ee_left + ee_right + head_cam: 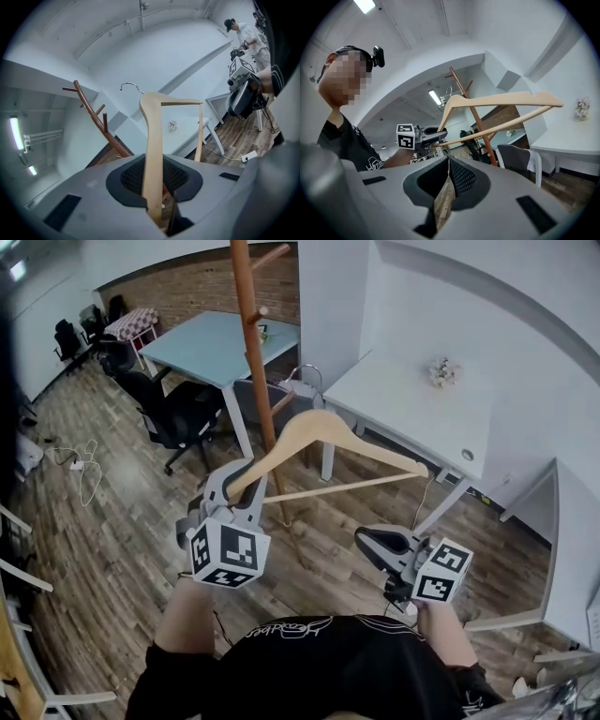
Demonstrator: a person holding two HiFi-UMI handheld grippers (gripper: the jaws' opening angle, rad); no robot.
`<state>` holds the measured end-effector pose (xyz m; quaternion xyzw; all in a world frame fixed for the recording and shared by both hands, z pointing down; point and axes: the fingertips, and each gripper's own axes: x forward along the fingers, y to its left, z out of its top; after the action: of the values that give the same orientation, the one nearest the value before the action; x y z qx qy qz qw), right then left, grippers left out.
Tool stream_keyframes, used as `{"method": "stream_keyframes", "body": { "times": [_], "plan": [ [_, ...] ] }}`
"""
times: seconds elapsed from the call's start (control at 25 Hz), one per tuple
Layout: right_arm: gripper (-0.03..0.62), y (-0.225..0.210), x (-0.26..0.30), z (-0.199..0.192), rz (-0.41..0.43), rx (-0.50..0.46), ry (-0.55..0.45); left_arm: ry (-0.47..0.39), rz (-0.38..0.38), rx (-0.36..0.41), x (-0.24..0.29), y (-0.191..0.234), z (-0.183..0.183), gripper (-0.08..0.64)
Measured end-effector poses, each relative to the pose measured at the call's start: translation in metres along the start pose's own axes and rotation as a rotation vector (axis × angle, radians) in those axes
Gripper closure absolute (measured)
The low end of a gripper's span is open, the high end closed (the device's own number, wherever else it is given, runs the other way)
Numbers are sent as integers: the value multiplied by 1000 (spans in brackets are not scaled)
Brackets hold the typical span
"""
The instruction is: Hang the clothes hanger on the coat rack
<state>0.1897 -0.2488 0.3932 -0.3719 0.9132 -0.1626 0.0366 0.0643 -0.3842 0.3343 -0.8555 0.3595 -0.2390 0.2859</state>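
The left gripper (236, 486) clamps one arm of the wooden hanger (323, 420), coat rack (251, 343) at twelve o'clock; the right gripper (373, 545), at four o'clock, is closed and empty

Up on the head, one camera looks steeply down past the person's chest (309, 662) to the wooden floor (112, 549), with the coat rack (251, 343) ahead. The left hand-held gripper (242, 482) camera faces along its jaws, the hanger (328, 442) close up. The right hand-held gripper (373, 542) camera looks sideways at its partner (all three share rack and hanger).
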Motion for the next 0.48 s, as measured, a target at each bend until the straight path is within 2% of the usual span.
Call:
{"method": "stream_keyframes", "body": {
  "times": [0.16,0.48],
  "plan": [
    [551,-11,17,5,66,-14,22,26,45,7,10,20,-1,488],
    [552,-46,54,40,195,-62,35,71,150,14,34,69,4,488]
  ]
}}
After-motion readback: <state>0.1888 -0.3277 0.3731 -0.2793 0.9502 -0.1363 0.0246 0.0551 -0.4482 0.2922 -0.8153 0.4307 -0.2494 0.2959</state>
